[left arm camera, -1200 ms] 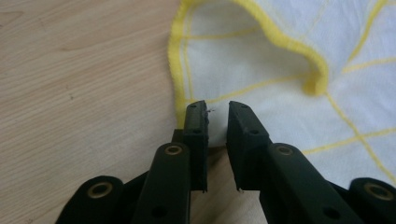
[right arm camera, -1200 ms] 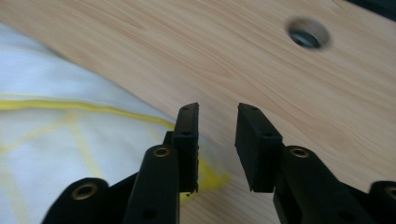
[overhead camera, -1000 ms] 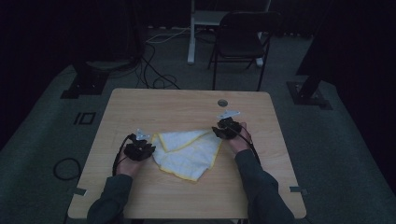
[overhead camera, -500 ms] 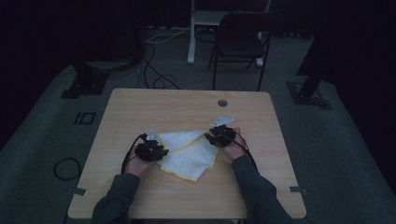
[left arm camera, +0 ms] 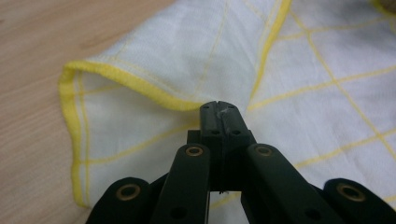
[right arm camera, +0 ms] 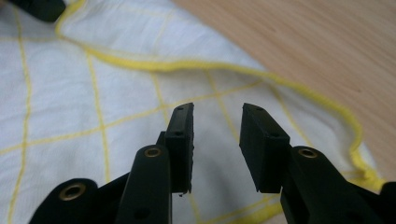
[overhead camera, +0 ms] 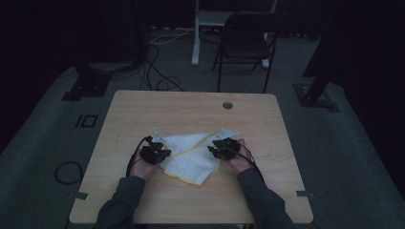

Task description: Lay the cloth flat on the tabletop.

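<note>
We had the white cloth with the yellow grid lines (overhead camera: 191, 155) lying rumpled on the near half of the wooden table (overhead camera: 191, 107), roughly in the middle between both hands. Our left gripper (overhead camera: 155, 151) sat at the cloth's left edge, and in the left gripper view its jaws were pressed tight together right where the yellow hem (left arm camera: 135, 86) folds over, so it looked pinched onto the fabric there, though we couldn't quite see the cloth between the pads. Our right gripper (overhead camera: 223, 148) was at the cloth's right edge, and in the right gripper view (right arm camera: 217, 144) its jaws stood apart with a clear gap, hovering just over the cloth with nothing between them. The yellow border curved past just beyond them, with bare wood further out. Behind the table a dark folding chair (overhead camera: 248, 43) stood on the grey floor, with some cables (overhead camera: 157, 71) nearby.
</note>
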